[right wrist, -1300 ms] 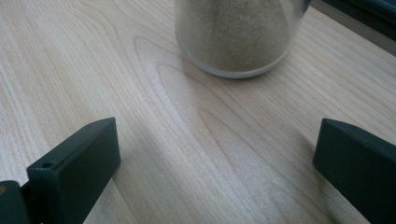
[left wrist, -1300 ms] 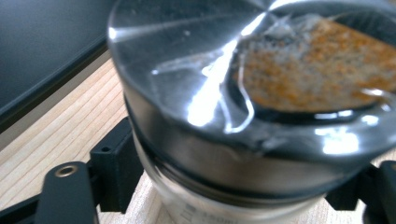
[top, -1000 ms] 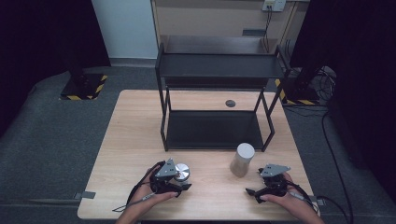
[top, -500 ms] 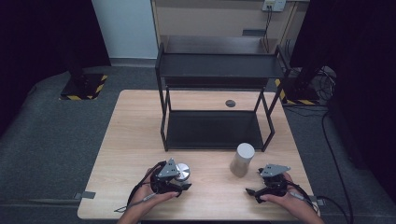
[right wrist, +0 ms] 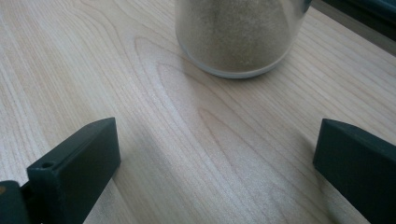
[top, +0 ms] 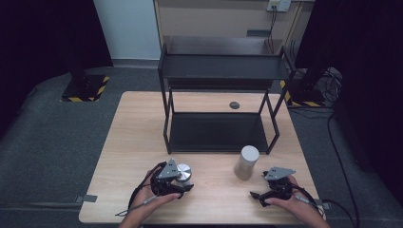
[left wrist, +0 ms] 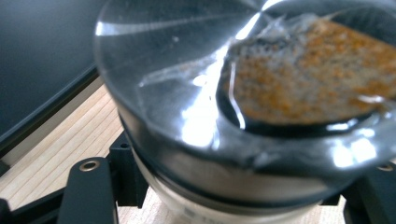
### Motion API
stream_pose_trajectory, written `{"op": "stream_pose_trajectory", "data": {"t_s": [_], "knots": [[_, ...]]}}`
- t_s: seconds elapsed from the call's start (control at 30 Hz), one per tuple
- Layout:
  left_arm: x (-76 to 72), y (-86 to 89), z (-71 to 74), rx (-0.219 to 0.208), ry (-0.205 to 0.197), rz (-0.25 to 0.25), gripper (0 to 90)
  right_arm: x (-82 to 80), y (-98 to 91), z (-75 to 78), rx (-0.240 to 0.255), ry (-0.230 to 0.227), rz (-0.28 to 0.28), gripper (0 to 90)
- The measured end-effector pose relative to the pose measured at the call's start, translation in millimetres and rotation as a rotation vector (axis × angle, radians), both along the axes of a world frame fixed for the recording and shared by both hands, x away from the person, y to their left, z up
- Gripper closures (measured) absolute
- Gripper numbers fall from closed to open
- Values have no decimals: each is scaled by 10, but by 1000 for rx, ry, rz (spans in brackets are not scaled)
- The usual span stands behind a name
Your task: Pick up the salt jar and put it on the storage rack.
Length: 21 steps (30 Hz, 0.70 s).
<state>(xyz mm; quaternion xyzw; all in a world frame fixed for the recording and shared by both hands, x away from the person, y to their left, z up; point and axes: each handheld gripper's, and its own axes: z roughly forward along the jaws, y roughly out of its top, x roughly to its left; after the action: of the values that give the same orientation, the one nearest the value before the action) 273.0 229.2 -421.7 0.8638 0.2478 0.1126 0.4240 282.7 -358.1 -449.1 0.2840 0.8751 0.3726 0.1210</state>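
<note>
Jaws of my left gripper pinch the silver-lidded jar at the table's near edge, so I'd lift straight and slowly, while my right gripper stays spread short of the sand-filled jar.

A two-tier shelf rack stands at the far middle of the worktop. Near its right front leg stands a jar. Left of that, at the near edge, a second jar sits in the left gripper. The right gripper lies near-right, just beside the first jar.
</note>
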Motion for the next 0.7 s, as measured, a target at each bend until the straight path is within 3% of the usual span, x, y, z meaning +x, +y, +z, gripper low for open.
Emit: {"op": "stream_pose_trajectory", "data": {"t_s": [0.7], "knots": [[-6,-59,94,17,16,50,298,29,-11,2,0,1,15,15]]}}
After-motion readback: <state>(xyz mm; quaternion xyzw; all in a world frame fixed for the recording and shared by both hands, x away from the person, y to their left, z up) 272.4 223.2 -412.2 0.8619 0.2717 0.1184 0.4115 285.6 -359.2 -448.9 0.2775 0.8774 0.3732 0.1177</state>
